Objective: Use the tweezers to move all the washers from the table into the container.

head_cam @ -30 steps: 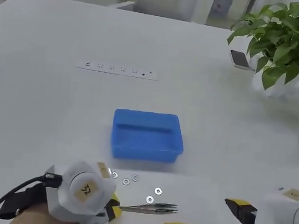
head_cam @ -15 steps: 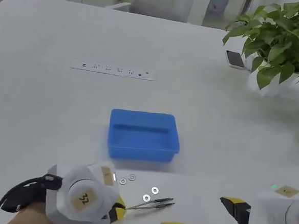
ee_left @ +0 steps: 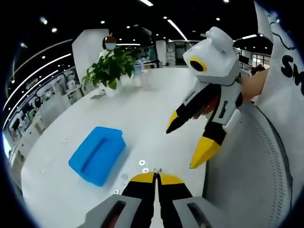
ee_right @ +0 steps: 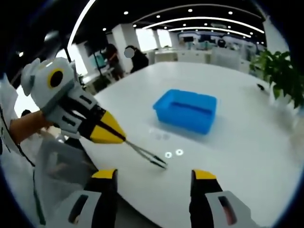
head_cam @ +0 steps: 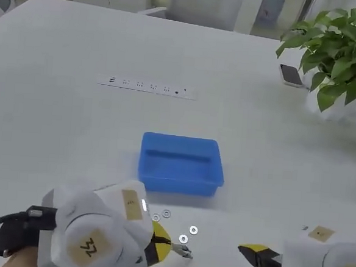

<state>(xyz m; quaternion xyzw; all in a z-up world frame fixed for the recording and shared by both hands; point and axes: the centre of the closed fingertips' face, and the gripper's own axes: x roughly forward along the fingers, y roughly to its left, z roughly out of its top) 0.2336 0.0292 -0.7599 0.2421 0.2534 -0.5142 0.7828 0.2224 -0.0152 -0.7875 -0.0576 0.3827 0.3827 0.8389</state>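
Note:
My left gripper (head_cam: 161, 245) is shut on thin metal tweezers (head_cam: 181, 250), whose tips point down at the table just beside a washer (head_cam: 183, 239). Several small silver washers (head_cam: 166, 214) lie scattered in front of the blue container (head_cam: 181, 164). In the left gripper view the shut jaws (ee_left: 156, 175) hide most of the tweezers, with washers (ee_left: 141, 163) and the container (ee_left: 97, 154) ahead. My right gripper (ee_right: 154, 178) stands open and holds nothing, to the right of the tweezers (ee_right: 147, 154); two washers (ee_right: 168, 155) lie past their tips. It appears low on the right in the head view (head_cam: 227, 265).
A white power strip (head_cam: 147, 87) lies beyond the container. A phone (head_cam: 291, 75) and a potted plant (head_cam: 342, 53) stand at the far right. The table edge runs close under both grippers, next to the person's white clothing (ee_left: 280, 95).
My left gripper has risen and tipped the tweezers from lying nearly flat to pointing steeply down, with their tips now beside the nearest washers. The right gripper stays open, low on the right.

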